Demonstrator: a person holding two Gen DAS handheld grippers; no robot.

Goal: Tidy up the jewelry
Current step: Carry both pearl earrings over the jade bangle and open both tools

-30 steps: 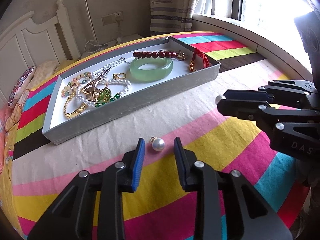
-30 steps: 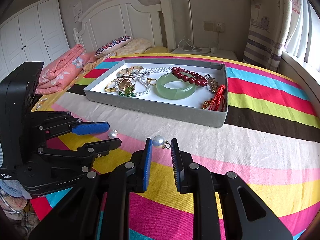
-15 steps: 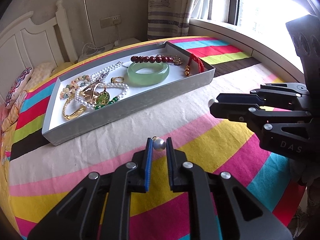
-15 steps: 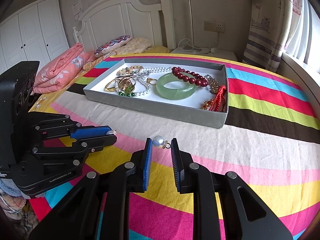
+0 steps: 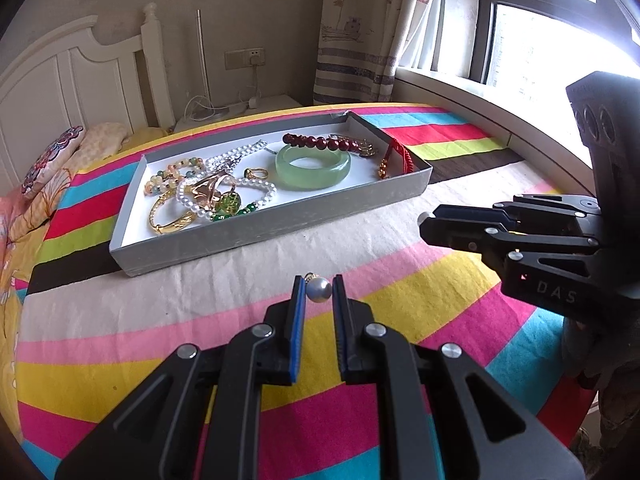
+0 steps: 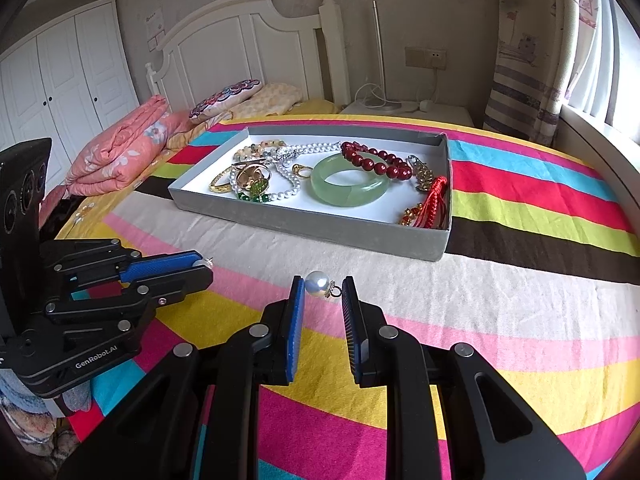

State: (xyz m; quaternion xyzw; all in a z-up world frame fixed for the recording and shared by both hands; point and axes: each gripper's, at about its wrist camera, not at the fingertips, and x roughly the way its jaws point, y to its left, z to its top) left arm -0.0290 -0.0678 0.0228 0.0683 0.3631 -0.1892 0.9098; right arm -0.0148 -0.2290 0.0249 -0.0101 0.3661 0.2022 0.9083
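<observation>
My left gripper [image 5: 317, 294] is shut on a pearl earring [image 5: 319, 289] and holds it above the striped bedspread; it also shows in the right wrist view [image 6: 200, 270]. My right gripper [image 6: 323, 294] is shut on a second pearl earring [image 6: 319, 282] with a gold loop, its jaws a little apart around it; it shows in the left wrist view [image 5: 426, 224]. A grey tray [image 5: 256, 236] lies beyond, holding a green jade bangle [image 5: 313, 166], red beads [image 5: 320, 143], pearl strands, gold bangles and a red tassel [image 6: 434, 200].
The striped bedspread [image 6: 520, 320] covers the bed. Folded pink quilt [image 6: 120, 148] and pillows lie at the far left by the white headboard [image 6: 248, 44]. A window sill [image 5: 500, 104] runs along the right.
My left gripper closed on the pearl earring and lifted it off the bedspread. My right gripper kept its hold on the other earring.
</observation>
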